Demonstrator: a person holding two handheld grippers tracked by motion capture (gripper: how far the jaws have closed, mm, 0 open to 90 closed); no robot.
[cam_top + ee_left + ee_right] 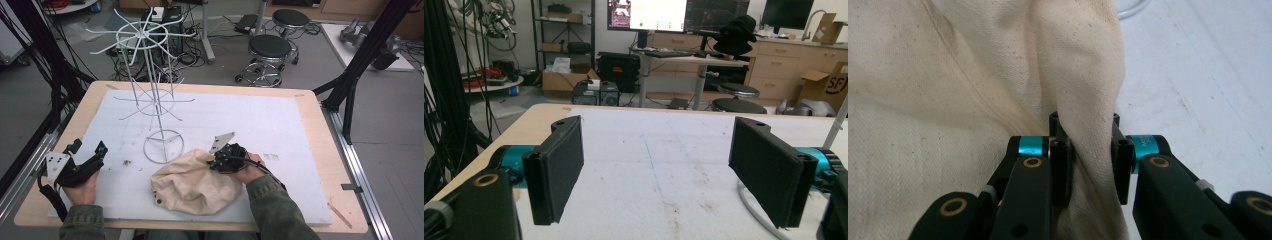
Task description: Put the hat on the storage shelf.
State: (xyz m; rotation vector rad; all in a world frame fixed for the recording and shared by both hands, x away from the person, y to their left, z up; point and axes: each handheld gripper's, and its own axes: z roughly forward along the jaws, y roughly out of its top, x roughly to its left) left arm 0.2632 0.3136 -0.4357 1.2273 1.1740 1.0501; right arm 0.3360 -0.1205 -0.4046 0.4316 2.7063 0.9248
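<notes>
We had the right gripper [1090, 167] pinched on a fold of the cream cloth bag [948, 100], and in the right gripper view that fold rose between the two pads as a narrow ridge, with the loose bulk of the bag spreading away ahead of the jaws and to their left and bare white mat [1208, 90] to their right. In the high view the bag [195, 185] lay crumpled on the white mat [280, 125] at the near edge of the table, just in front of the ring foot of the white wire rack [156, 107], and the right gripper [226, 159] sat at the bag's upper right edge. The left gripper [87, 165] rested well apart from the bag, its jaws spread wide; in the left gripper view nothing lay between its pads [559, 167] but mat, with a curve of the rack's foot [754, 207] just beyond the right-hand pad. We judged the step to be the first grasp of the bag, taken but not yet lifted. The next move, as we saw it, called for raising the pinched fold clear of the mat and bringing the left gripper across to catch a second edge, so that the bag could be opened out or carried to a rack arm. The high view gave us the whole layout and the rack's spokes; the right gripper view alone showed how deep the cloth sat in the grip.
</notes>
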